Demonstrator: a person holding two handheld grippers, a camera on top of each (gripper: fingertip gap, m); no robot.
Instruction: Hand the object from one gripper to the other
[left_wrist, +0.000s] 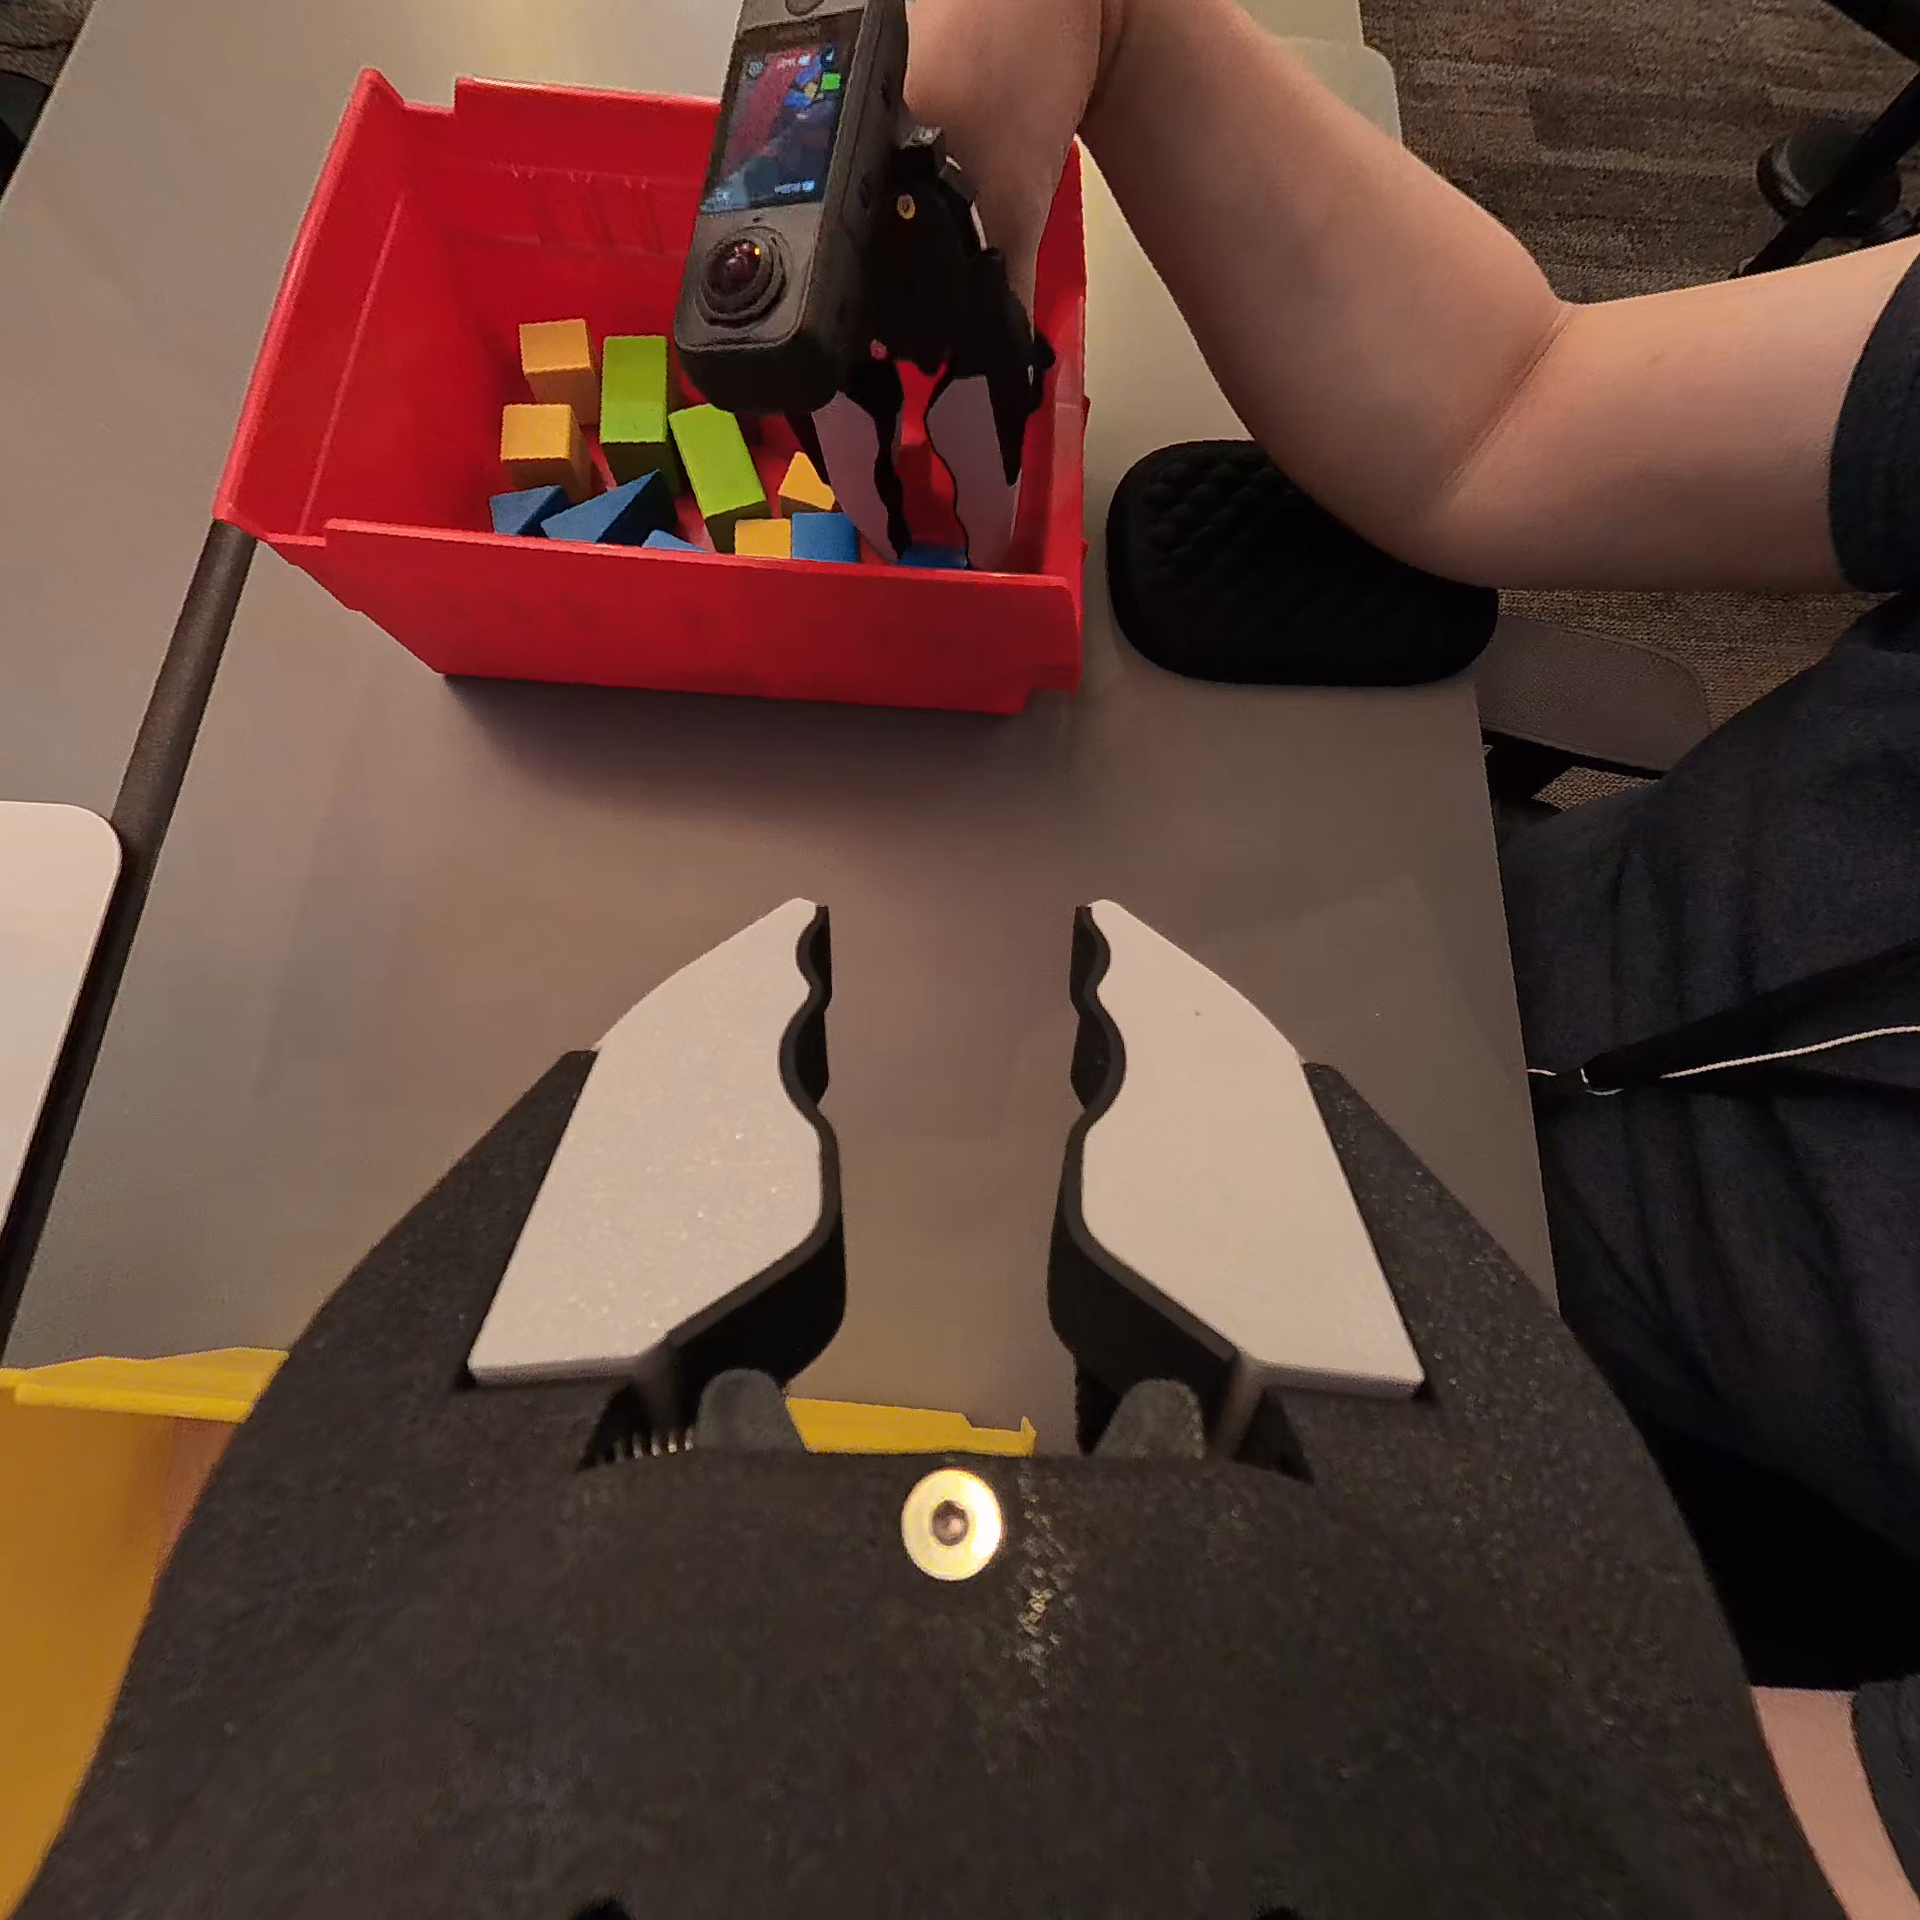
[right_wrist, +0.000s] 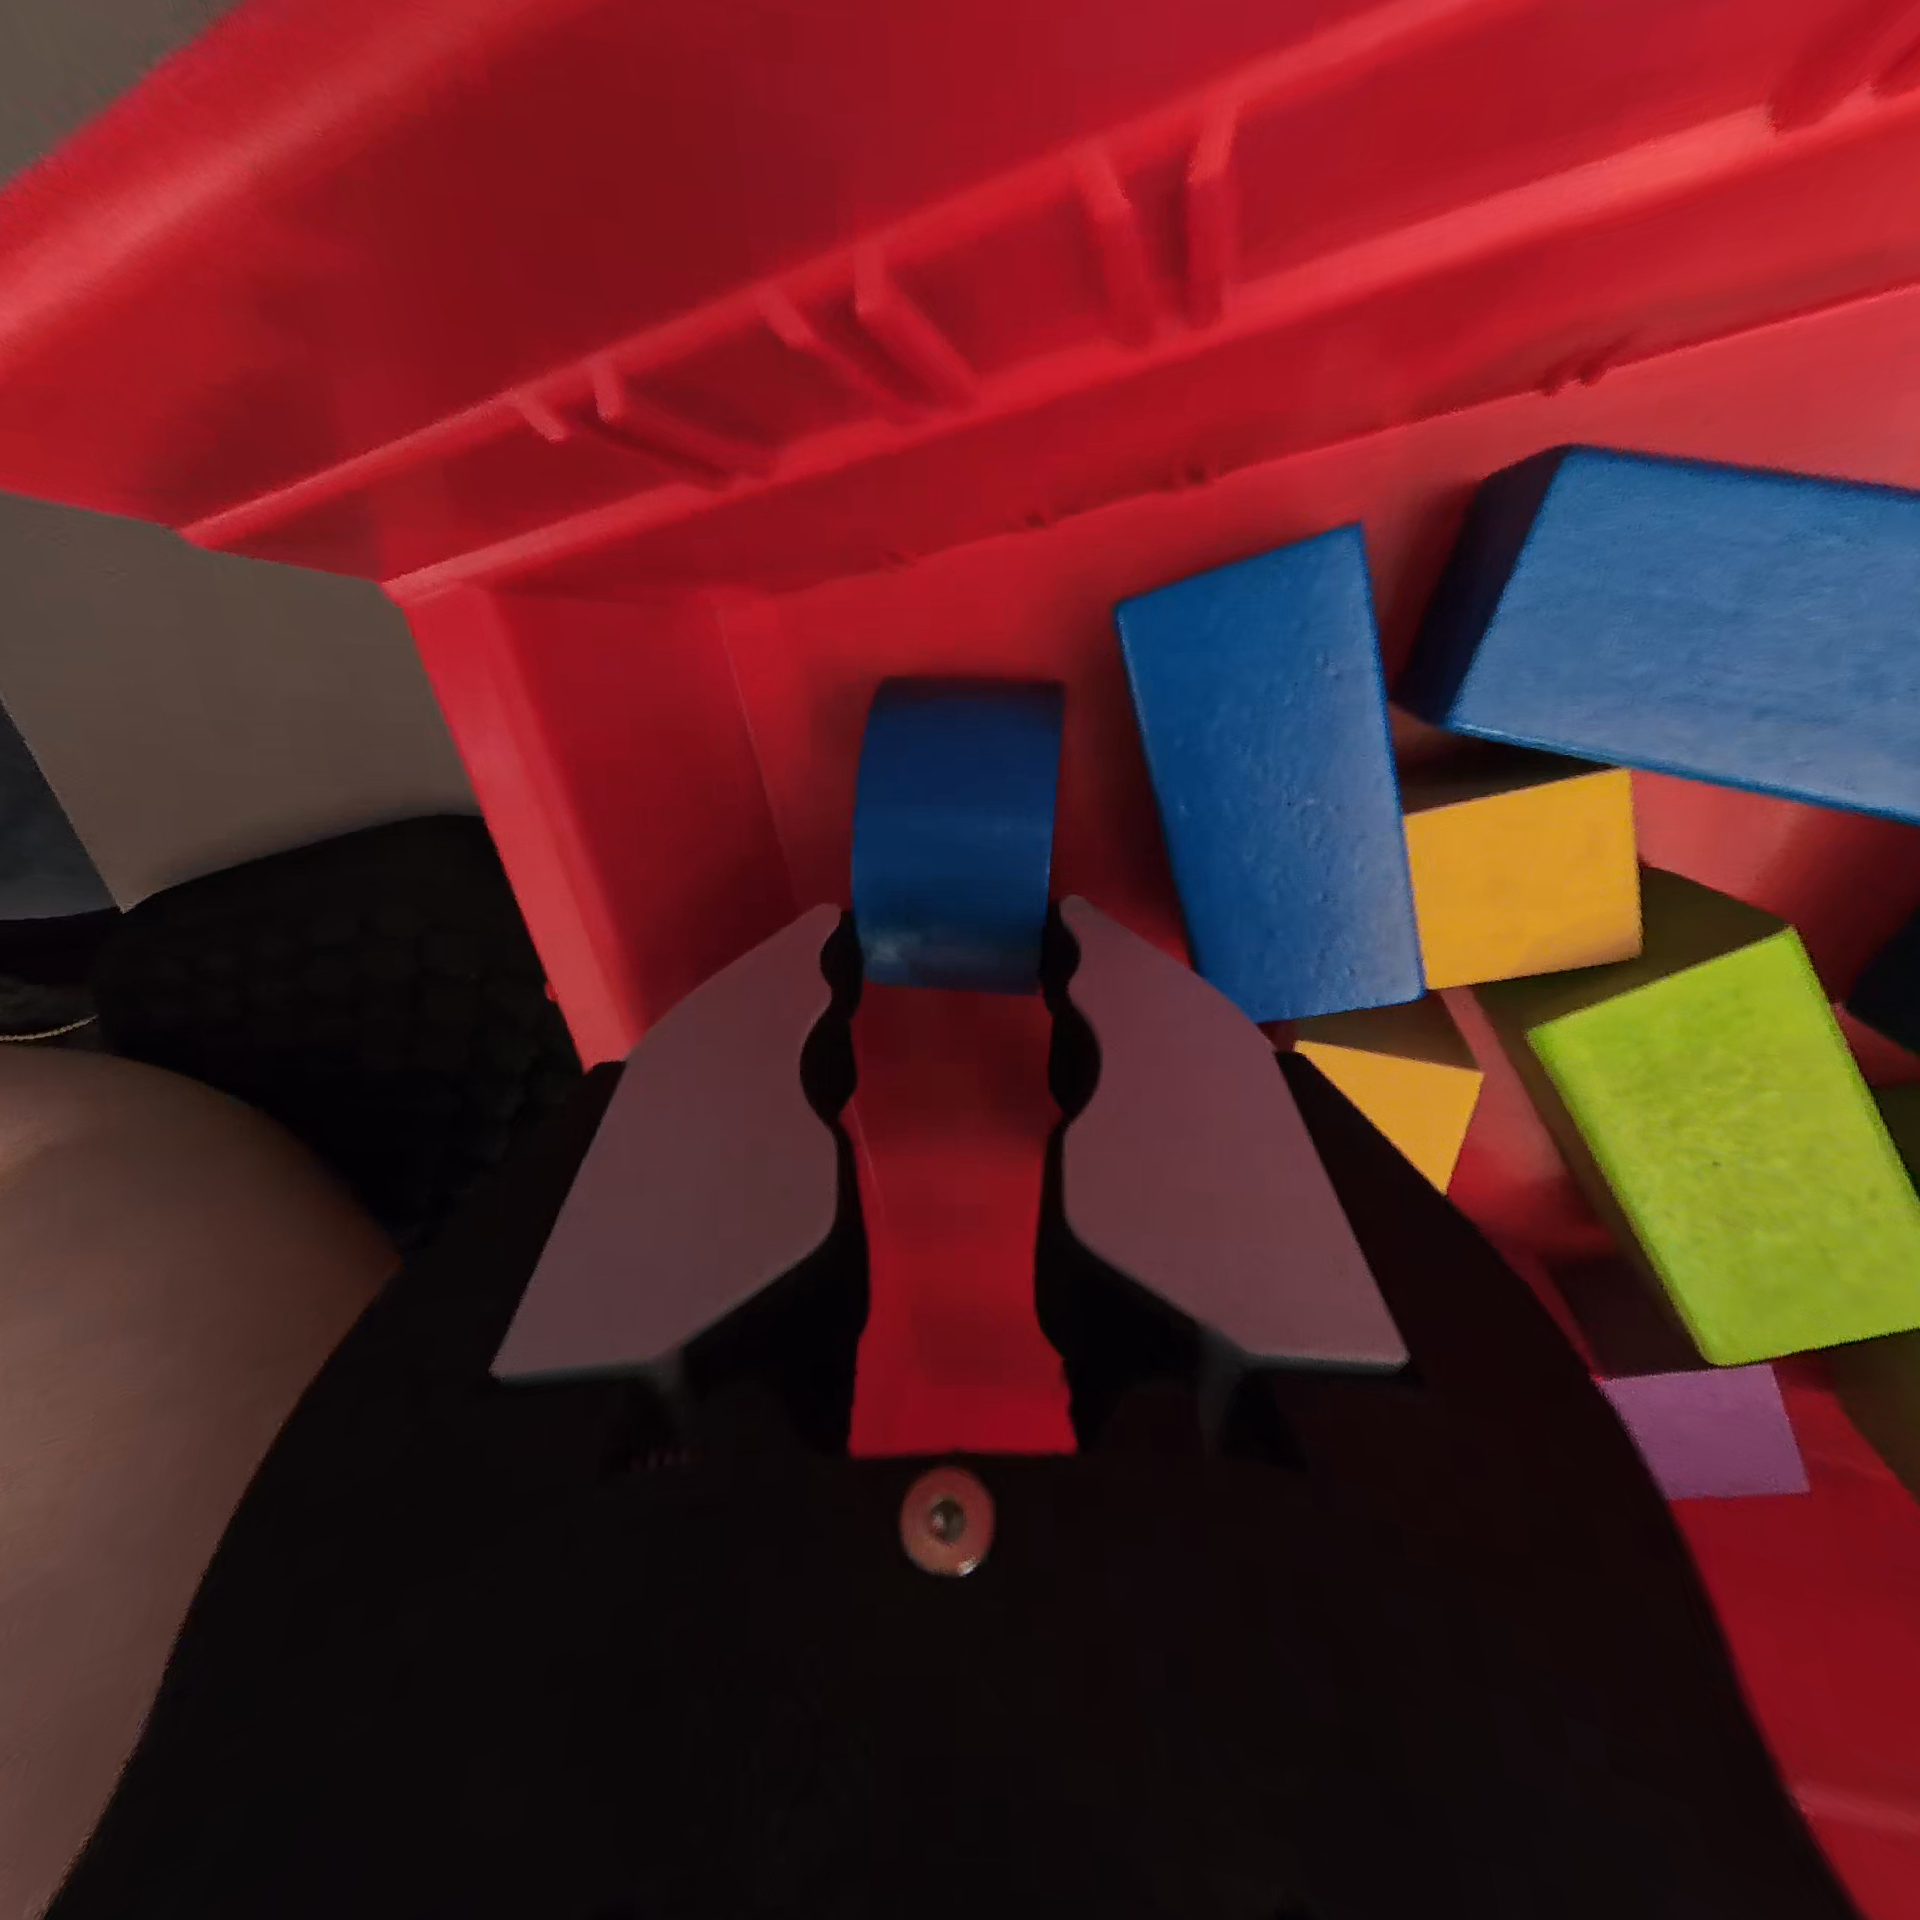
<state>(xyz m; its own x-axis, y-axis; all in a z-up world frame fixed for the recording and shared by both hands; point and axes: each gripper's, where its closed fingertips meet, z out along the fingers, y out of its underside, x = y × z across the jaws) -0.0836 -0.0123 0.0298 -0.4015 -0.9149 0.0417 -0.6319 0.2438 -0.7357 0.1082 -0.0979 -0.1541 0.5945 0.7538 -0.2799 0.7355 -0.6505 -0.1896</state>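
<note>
A red bin (left_wrist: 675, 623) at the far side of the grey table (left_wrist: 623, 883) holds several wooden blocks in orange, green, blue and yellow. My right gripper (left_wrist: 940, 551) reaches down into the bin's right corner. In the right wrist view, the right gripper (right_wrist: 954, 914) has its fingertips pressed on both sides of a blue rounded block (right_wrist: 956, 821) lying on the bin floor by the wall (right_wrist: 727, 312). My left gripper (left_wrist: 951, 914) is open and empty, hovering over the bare table in front of the bin.
A yellow bin (left_wrist: 83, 1507) sits under my left gripper at the near left. A black padded mat (left_wrist: 1288, 566) lies right of the red bin, under the person's forearm (left_wrist: 1351, 312). Blue (right_wrist: 1278, 779), orange and green (right_wrist: 1745, 1164) blocks crowd beside the held block.
</note>
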